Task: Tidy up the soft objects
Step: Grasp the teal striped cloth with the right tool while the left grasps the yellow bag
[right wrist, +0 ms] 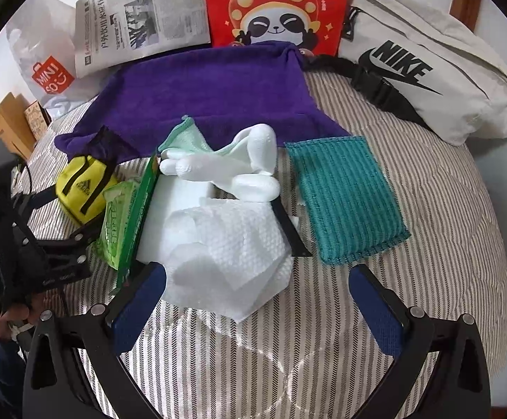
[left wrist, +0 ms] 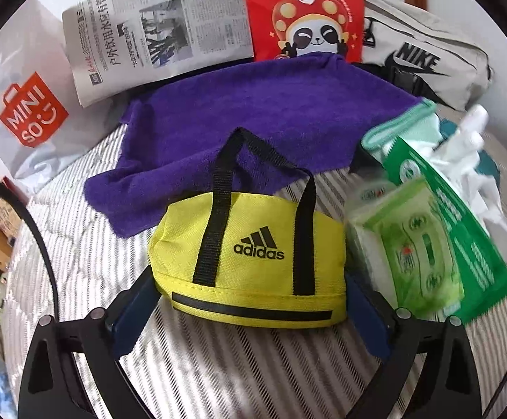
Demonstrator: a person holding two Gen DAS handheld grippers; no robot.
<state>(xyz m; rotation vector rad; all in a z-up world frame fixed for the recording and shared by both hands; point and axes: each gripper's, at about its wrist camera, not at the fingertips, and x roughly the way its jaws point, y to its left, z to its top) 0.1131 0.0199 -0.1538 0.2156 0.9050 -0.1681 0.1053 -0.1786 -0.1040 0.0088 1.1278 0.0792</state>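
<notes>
Yellow bag sat between left gripper's wide fingers; right gripper gaped over tissue; closing might snag quilt.

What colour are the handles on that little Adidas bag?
Black, against the yellow Adidas bag; the left wrist view shows it best.

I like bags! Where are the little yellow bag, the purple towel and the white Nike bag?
yellow bag [left wrist: 253, 244]: left wrist view, front panel by the logo.
purple towel [left wrist: 253, 111]: left wrist view, flat middle.
white Nike bag [right wrist: 463, 80]: right wrist view, side panel.
</notes>
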